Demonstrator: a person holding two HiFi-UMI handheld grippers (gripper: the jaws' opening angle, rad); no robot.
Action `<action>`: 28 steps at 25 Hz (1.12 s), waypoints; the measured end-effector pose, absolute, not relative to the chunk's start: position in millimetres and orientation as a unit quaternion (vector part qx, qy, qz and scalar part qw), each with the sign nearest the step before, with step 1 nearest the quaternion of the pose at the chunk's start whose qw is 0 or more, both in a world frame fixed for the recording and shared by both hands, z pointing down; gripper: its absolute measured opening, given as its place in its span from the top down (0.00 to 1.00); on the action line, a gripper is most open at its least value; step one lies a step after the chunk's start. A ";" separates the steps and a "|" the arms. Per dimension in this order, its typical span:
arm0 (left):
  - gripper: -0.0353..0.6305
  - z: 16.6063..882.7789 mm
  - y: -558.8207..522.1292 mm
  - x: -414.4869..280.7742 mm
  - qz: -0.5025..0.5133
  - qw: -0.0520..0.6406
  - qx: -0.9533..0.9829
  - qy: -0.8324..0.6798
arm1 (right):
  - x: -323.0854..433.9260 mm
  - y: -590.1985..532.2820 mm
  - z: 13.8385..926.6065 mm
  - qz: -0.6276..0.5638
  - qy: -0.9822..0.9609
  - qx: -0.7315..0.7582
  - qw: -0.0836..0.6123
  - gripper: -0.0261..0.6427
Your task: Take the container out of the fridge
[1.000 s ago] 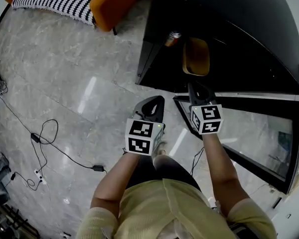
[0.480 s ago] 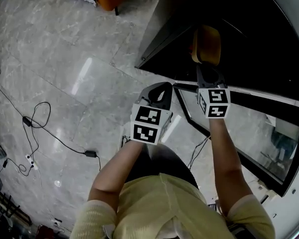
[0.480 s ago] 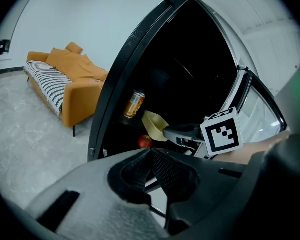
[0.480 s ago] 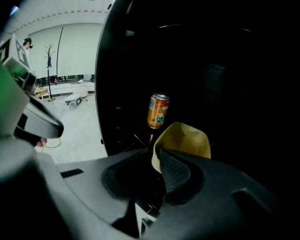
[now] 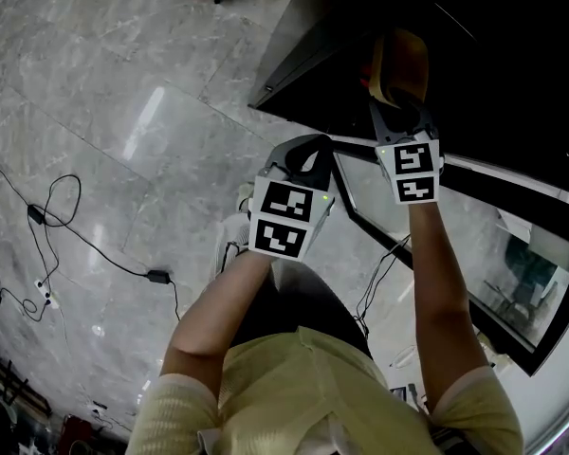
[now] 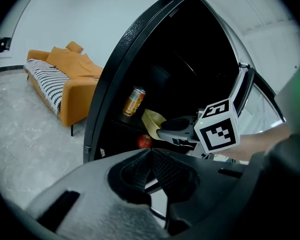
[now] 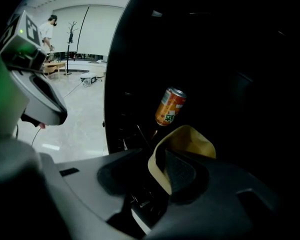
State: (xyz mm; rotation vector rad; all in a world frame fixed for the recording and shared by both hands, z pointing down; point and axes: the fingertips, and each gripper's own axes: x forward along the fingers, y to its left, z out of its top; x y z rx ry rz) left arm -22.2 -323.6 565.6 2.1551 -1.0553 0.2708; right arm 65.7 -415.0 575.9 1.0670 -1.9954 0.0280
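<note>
As the person is standing before the open appliance, the pale marble floor (image 5: 104, 112) is taking up most of the head view, and a thin black cable (image 5: 76, 240) is lying across it. The black fridge (image 5: 294, 60) is standing at the upper right of that view, and its glass door (image 5: 512, 263) is standing open on the person's right side. In the left gripper view an orange sofa (image 6: 75, 91) with a striped cover (image 6: 42, 79) is standing on the floor to the left of the fridge.

The left tool (image 6: 150, 151) is hovering outside the fridge, in front of its opening. Its jaws are meeting at the tips and are holding nothing.

The right tool (image 7: 157, 166) is reaching into the dark inside of the fridge. Its jaws have just been opening and are now standing wide apart. The side wall of the yellow container (image 7: 190, 139) is sitting between them. It is lying close against the pad on the right of the right gripper view, while the other pad is not touching it, so the tool is not gripping it.

The container is sitting inside the fridge, near an orange drink can (image 7: 170, 106) and lower than it. In the left gripper view a red apple (image 6: 144, 141) is lying just below the container.
</note>
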 end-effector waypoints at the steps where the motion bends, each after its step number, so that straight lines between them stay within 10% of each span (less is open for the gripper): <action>1: 0.91 565.4 -324.3 -20.8 0.104 0.355 0.835 -0.408 | 66.1 -416.2 578.4 0.005 -0.796 0.420 0.435 0.77; 14: 0.91 566.1 -330.8 -37.2 0.101 0.352 0.825 -0.430 | 65.5 -426.2 601.8 -0.051 -0.761 0.330 0.557 0.83; 28: 0.91 559.6 -323.4 -40.5 0.090 0.350 0.819 -0.446 | 58.2 -395.8 600.9 -0.020 -0.775 0.326 0.541 0.90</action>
